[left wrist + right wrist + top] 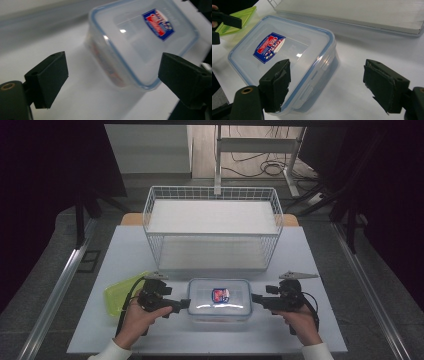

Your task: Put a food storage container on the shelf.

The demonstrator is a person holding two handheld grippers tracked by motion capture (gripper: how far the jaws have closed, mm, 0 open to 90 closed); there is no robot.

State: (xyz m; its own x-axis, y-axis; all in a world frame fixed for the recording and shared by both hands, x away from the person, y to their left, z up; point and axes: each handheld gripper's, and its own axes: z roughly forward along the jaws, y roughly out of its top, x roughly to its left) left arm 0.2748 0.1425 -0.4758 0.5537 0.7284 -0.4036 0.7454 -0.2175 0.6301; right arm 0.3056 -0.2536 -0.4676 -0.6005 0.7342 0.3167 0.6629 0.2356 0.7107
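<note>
The box (219,300) sits on the table (320,330) before the basket (212,227), between the left hand-held gripper (186,304) and right hand-held gripper (255,298), both with jaws apart, gripping nothing.

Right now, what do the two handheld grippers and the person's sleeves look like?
Both grippers are black. The left gripper and right gripper each end in two blocky black jaws and trail a black cable. A grey three-cornered plate tops the right one. The right jaw pads look frayed at the edges. The sleeves are white.
</note>
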